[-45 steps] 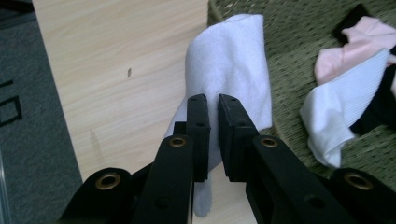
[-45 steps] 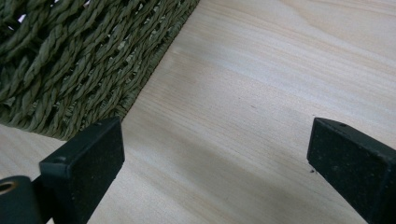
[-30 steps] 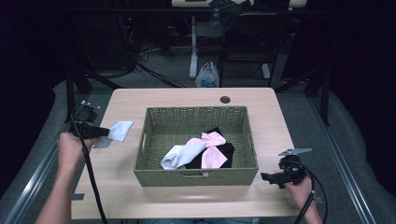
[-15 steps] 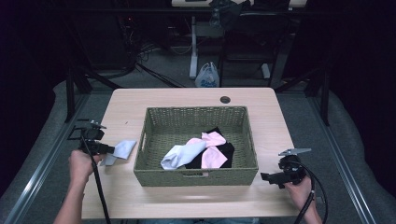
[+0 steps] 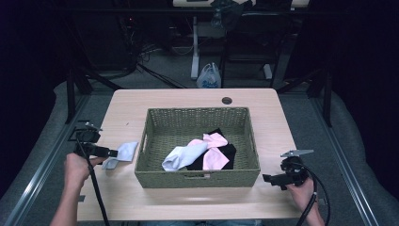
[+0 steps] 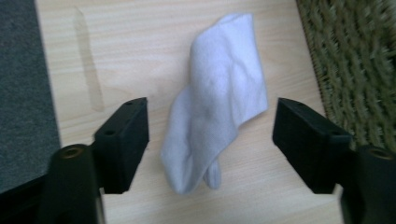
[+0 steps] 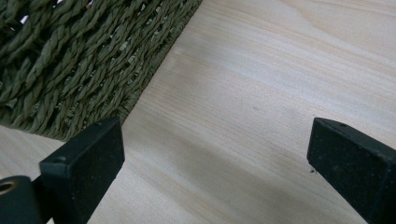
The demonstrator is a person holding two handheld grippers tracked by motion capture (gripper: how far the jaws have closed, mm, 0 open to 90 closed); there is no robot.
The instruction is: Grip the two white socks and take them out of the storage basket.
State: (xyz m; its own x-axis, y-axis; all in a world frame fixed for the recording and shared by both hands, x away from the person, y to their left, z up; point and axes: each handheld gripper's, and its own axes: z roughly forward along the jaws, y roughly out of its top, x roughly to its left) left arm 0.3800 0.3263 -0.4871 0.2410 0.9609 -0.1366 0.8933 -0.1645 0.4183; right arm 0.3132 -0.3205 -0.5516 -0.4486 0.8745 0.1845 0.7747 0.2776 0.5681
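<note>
Left gripper view – claw (image 6: 210,140) wide apart, pale sock (image 6: 219,98) btwn jaws, on table (image 6: 121,56).

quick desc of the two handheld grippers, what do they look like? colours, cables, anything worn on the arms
Both are black. The left gripper and the right gripper each have two flat, blocky black fingers with small screw holes. A black cable trails from each. The right one carries a grey three-cornered plate on top. Forearms are bare: no sleeves or gloves visible.

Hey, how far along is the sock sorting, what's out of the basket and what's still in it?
Done: one pale blue sock lies on the table left of the basket, between the open left gripper fingers. Right gripper open, empty. Left: blue, pink and black socks inside.
</note>
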